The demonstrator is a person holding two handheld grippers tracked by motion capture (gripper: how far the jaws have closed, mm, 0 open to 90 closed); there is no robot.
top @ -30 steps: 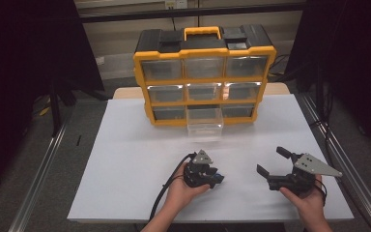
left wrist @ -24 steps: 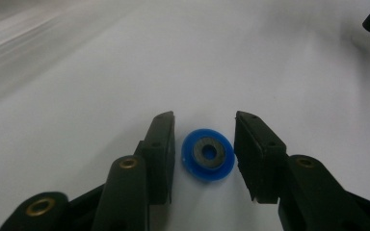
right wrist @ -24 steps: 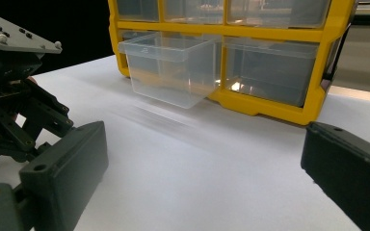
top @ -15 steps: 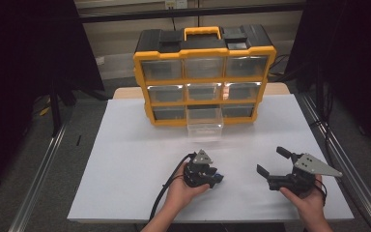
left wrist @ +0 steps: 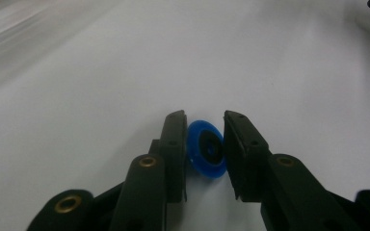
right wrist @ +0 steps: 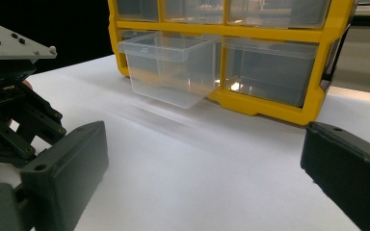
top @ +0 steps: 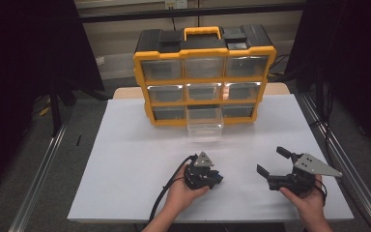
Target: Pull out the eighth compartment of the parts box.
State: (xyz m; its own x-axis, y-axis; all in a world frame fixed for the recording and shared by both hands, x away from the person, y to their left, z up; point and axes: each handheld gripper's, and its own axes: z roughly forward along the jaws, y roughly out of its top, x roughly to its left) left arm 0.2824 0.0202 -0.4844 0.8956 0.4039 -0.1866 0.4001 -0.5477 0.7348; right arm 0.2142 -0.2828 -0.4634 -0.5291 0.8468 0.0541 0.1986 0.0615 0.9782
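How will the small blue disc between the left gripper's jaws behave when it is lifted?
The blue disc looks like thin, hard plastic, so probably stiff and light. Standing on edge between the left gripper's jaws, it may roll if released. Its smooth faces might slip.

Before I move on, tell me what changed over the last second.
Nothing visibly changed. The left gripper stays low over the white table with its fingers closed on the small blue disc, the right gripper stays open and empty beside it, and the clear drawer of the yellow organizer stays pulled out.
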